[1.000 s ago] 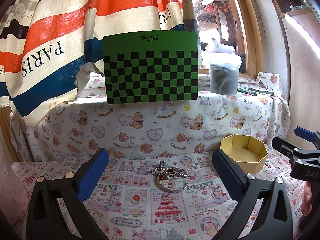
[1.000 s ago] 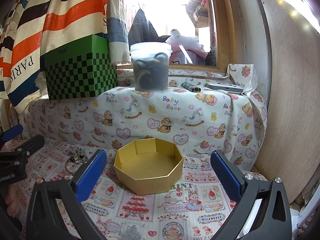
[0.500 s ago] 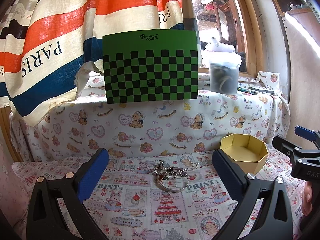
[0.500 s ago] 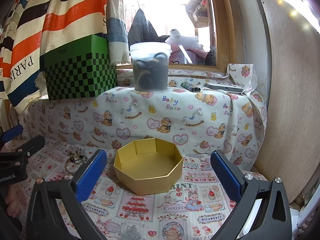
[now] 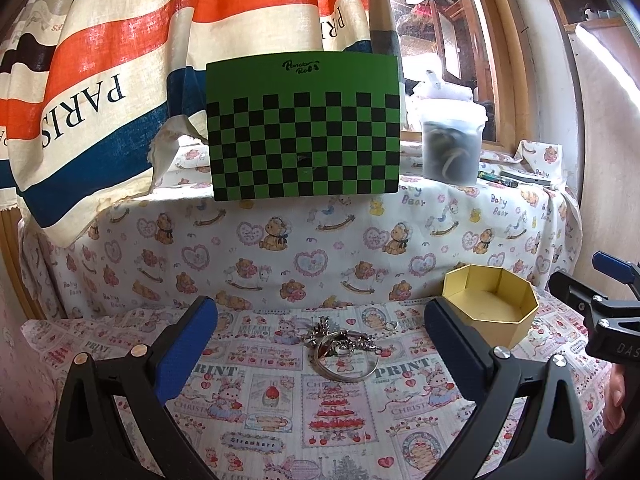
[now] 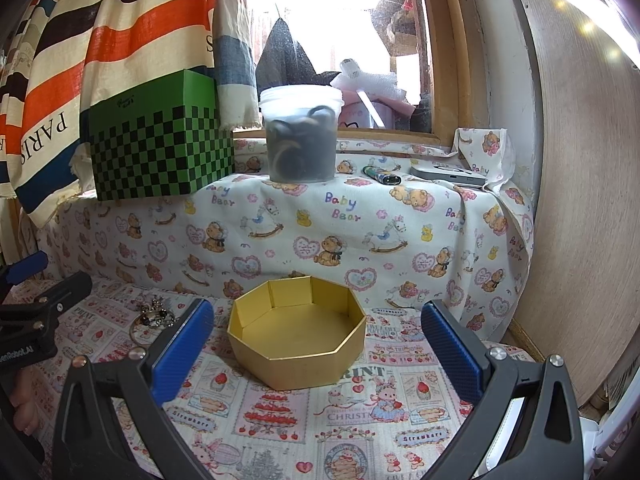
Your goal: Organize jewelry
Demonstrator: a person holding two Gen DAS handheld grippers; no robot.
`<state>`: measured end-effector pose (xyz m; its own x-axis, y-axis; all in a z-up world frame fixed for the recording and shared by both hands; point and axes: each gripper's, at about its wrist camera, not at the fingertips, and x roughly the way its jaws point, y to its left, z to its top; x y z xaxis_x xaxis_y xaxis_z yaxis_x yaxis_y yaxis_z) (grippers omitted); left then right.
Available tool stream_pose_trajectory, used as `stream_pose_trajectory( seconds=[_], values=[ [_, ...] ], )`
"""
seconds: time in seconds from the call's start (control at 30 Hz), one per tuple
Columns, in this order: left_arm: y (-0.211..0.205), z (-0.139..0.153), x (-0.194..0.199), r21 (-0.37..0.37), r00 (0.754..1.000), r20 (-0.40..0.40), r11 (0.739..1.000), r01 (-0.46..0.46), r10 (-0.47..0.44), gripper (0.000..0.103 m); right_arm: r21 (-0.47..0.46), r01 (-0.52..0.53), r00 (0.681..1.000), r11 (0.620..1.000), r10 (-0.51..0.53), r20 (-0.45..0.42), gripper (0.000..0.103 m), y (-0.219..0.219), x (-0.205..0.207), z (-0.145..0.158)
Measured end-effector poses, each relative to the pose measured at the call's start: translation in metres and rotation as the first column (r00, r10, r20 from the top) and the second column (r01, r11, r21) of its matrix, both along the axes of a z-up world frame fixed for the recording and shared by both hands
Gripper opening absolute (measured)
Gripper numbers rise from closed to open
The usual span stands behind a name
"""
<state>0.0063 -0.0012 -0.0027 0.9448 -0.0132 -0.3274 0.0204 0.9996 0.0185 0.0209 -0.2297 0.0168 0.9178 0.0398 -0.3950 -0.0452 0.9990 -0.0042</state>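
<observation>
Left tongs (image 5: 320,344): black arms with blue-padded fingers spread wide, holding nothing, hovering above the surface (image 5: 280,408), which is covered in a pink-and-white printed cloth. Between the two fingers, on the cloth, lies a small heap of silver-coloured metal jewelry (image 5: 342,346): a large bangle ring with smaller chained and clustered pieces tangled at its far edge; single pieces cannot be told apart. Right tongs (image 6: 318,344): same build, likewise spread wide and empty. Between and just beyond their fingers stands a gold octagonal cardboard box (image 6: 298,338), open-topped and empty, resting on the cloth. The jewelry heap (image 6: 154,316) lies to the left of the box, near but apart from it. Behind both, a cloth-draped ledge with a teddy-bear print (image 6: 360,216) carries a green box with black checker pattern (image 5: 304,128) and a translucent lidded plastic tub (image 6: 302,136) of dark rings. A striped curtain lettered "PARIS" (image 5: 100,80) hangs at the left.
</observation>
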Motion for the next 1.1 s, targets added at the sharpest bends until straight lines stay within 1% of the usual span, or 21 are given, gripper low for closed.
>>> stream_pose_trajectory(
  seconds=[0.2,0.37,0.53,0.63,0.7,0.8,0.9,0.97,1.03,1.1],
  values=[
    [-0.004,-0.001,0.005,0.006,0.999,-0.029,1.0,0.03,-0.029,0.103,0.0,0.001,1.0,1.0,-0.001,0.0,0.103,0.001,0.0,0.0],
    [-0.004,-0.001,0.006,-0.01,0.999,-0.031,1.0,0.021,-0.022,0.103,-0.003,0.005,1.0,1.0,-0.005,0.001,0.103,0.001,-0.001,0.0],
    [-0.004,0.0,0.005,0.002,0.999,-0.021,1.0,0.028,-0.028,0.103,0.001,-0.011,1.0,1.0,0.011,0.01,0.103,-0.002,-0.002,0.002],
    [-0.003,0.0,0.004,-0.002,1.0,-0.013,1.0,0.021,-0.021,0.103,0.002,-0.02,1.0,1.0,0.02,0.003,0.103,-0.001,-0.002,0.002],
    [-0.003,0.0,0.003,0.002,1.0,-0.014,1.0,-0.001,0.001,0.103,0.005,-0.029,1.0,1.0,0.029,-0.002,0.103,0.0,-0.001,0.001],
    [-0.002,0.0,0.005,0.0,1.0,-0.02,1.0,-0.016,0.016,0.103,0.004,-0.004,1.0,1.0,0.004,-0.004,0.103,0.0,0.0,0.0],
    [-0.004,-0.002,0.009,0.004,0.999,-0.05,1.0,-0.008,0.008,0.103,0.016,-0.001,1.0,1.0,0.001,0.001,0.103,-0.001,0.0,0.0],
    [-0.005,-0.005,0.016,0.006,0.996,-0.089,1.0,0.003,-0.003,0.103,0.017,0.002,1.0,1.0,-0.002,-0.006,0.103,-0.002,0.001,0.0],
    [-0.005,-0.008,0.023,0.013,0.992,-0.13,1.0,-0.009,0.011,0.103,0.02,-0.012,0.999,1.0,0.013,-0.039,0.103,-0.002,0.004,-0.002],
    [-0.004,-0.012,0.03,0.009,0.985,-0.17,1.0,-0.017,0.019,0.098,0.022,-0.015,0.997,1.0,0.017,-0.076,0.103,-0.002,0.007,-0.005]
  ],
)
